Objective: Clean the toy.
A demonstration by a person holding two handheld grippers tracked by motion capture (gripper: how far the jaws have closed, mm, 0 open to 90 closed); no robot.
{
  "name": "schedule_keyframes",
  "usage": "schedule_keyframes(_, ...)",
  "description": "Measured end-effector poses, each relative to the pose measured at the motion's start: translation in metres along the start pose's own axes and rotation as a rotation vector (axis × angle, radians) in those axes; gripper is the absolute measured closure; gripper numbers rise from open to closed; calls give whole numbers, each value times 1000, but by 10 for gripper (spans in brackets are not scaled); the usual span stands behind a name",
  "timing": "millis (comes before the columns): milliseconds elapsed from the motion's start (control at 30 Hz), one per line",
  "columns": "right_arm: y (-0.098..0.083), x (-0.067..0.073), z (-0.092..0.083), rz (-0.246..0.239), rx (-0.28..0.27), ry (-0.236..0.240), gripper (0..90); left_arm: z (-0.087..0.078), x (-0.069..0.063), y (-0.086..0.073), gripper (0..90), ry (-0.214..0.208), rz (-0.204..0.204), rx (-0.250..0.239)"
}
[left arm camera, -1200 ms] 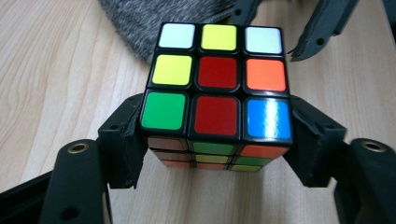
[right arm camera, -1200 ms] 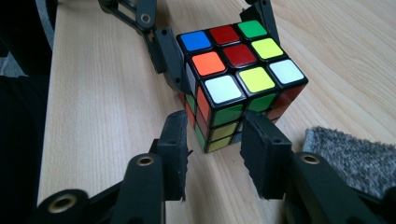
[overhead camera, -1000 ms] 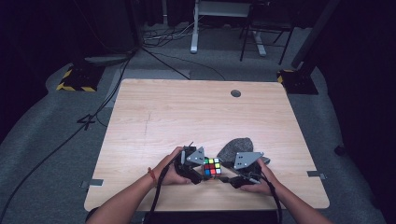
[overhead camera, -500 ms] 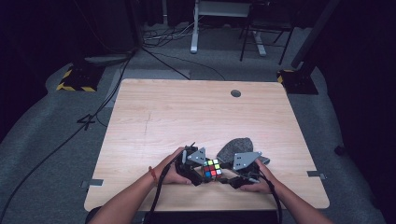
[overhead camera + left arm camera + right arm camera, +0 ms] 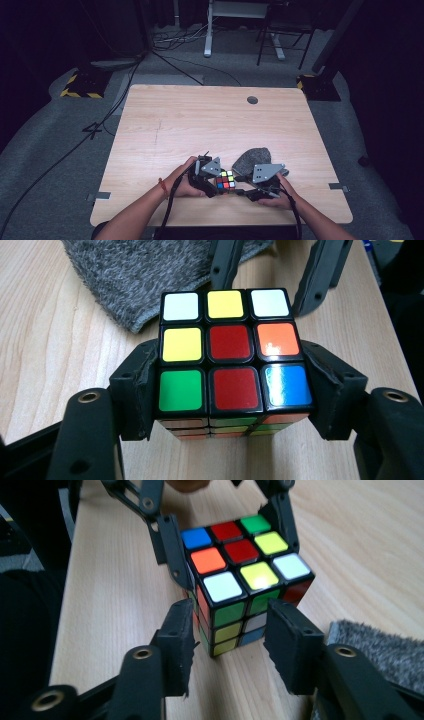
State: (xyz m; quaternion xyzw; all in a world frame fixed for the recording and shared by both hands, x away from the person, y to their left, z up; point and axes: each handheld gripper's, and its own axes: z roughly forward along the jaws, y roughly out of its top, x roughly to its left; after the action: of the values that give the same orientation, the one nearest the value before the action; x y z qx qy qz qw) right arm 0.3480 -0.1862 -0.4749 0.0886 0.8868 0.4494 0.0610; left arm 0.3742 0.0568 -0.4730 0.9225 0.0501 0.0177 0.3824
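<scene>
A puzzle cube rests on the light wooden worktop, near its front edge, between the person's two hands. The left tongs are closed on the cube: in the left gripper view their two black jaws press against opposite side faces of the cube, whose top face shows white, yellow, white in the far row, yellow, red, orange in the middle row, and green, red, blue in the near row. The right tongs face the cube from the opposite side; their jaws have just been closing. In the right gripper view the right tongs stand about the near lower corner of the cube, with a narrow gap visible on each side, so they do not yet grip it. A grey cloth lies crumpled on the worktop just behind the right hand, near the cube. The left hand rests on the worktop.
</scene>
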Motion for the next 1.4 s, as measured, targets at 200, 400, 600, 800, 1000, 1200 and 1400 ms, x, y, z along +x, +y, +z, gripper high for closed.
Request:
schedule_keyframes(200, 12, 2, -2, -23, -41, -14, 645, 0, 3, -4, 336, -26, -13, -17)
schedule_keyframes(400, 4, 0, 0, 15, 23, 12, 569, 0, 1, -4, 338, -9, -8, -23)
schedule_keyframes(600, -3, -2, 5, 20, 43, -28, 601, 3, 2, -4, 338, 15, -24, -43)
schedule_keyframes(800, 1, 4, -1, -13, -12, -67, 711, 2, 7, -10, 330, -12, -49, -47)
schedule_keyframes(1000, 14, 8, 2, -54, -21, -75, 749, 1, 10, -14, 330, -15, -46, -41)
schedule_keyframes(1200, 5, 4, 7, 8, 17, -62, 622, 0, 8, -13, 338, 5, -50, -44)
schedule_keyframes(1400, 1, 2, 11, 7, 56, -65, 542, 4, 7, -9, 336, -25, -10, -37)
